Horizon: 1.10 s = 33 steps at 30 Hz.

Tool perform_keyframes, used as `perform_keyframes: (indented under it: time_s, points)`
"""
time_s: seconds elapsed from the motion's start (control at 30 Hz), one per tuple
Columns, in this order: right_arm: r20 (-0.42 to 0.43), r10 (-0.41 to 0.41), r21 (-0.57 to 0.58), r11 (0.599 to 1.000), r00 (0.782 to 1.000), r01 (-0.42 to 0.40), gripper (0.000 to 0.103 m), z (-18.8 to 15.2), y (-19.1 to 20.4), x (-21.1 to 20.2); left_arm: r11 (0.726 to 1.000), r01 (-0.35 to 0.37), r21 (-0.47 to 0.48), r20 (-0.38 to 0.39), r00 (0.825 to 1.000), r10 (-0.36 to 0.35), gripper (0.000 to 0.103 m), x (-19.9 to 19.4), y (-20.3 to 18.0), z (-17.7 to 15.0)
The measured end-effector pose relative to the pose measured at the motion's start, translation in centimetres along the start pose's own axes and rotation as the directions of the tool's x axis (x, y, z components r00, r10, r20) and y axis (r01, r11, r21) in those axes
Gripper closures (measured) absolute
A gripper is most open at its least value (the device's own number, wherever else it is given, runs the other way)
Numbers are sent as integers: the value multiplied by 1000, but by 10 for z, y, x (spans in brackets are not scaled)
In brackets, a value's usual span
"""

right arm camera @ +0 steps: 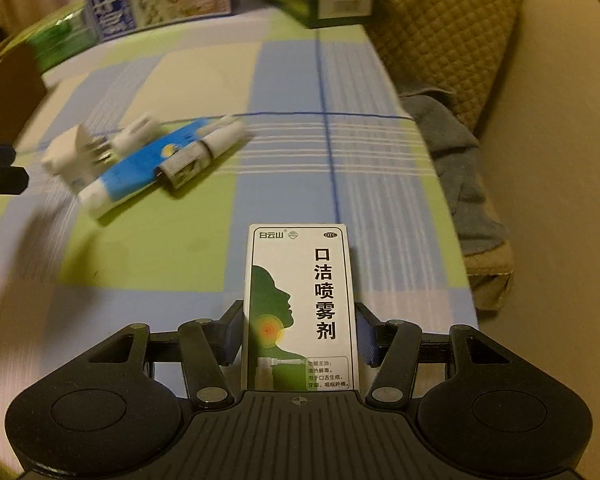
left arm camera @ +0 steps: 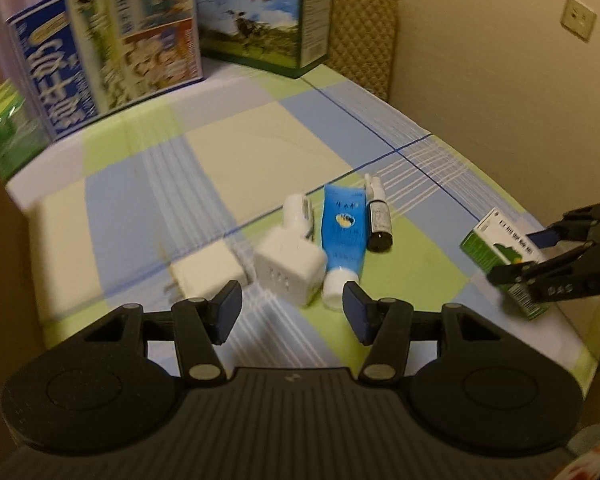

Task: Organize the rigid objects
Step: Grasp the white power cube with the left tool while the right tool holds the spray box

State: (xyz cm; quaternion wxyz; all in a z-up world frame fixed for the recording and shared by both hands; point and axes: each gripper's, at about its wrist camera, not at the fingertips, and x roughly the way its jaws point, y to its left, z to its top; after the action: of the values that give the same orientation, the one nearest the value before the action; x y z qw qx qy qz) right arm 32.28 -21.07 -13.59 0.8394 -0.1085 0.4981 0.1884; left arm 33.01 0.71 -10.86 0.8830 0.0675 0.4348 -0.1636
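Sorting is under way on a checked cloth [left arm camera: 236, 152], where a row of small items is forming. At about nine o'clock in the left wrist view lies a flat white charger [left arm camera: 208, 276], touching a white plug adapter [left arm camera: 290, 256] to its right; next comes a blue tube [left arm camera: 342, 236], cap toward the camera, then a dark spray bottle [left arm camera: 378, 218] just beside it. Below them the left gripper [left arm camera: 292, 312] hangs empty, its jaws parted with nothing between them. At three o'clock the right gripper [left arm camera: 540, 256] comes in with a green-and-white box [left arm camera: 500, 252]; the right wrist view shows its pads clamped on the long sides of that box [right arm camera: 300, 304], which is clear of the cloth and well apart from the row at ten o'clock. Two big cartons [left arm camera: 112, 48] stand at the far edge at twelve. The step in hand looks like carrying the box toward the lineup. The next move likely calls for setting it down parallel beside the spray bottle, low enough to lie flat before the grip is let go, without nudging its neighbours.
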Motion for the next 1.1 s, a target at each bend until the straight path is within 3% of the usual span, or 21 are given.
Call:
perform_keyframes:
  time_s: [0.37, 0.63, 0.9, 1.1]
  points:
    - [4, 6, 105, 994, 1000, -6, 50, 1, -13, 5, 977, 53, 207, -14, 999, -51, 51, 41, -2, 12]
    - [3, -6, 119, 993, 1000, 5, 50, 0, -15, 4, 964, 69, 255, -40, 997, -61, 54, 58, -2, 11]
    - [1, -14, 114, 993, 1000, 14, 50, 1, -14, 5, 972, 51, 230, -2, 999, -52, 55, 54, -3, 5]
    - [7, -6, 76, 997, 1000, 6, 50, 0, -10, 3, 989, 19, 146, 22, 1000, -23, 56, 40, 1, 2]
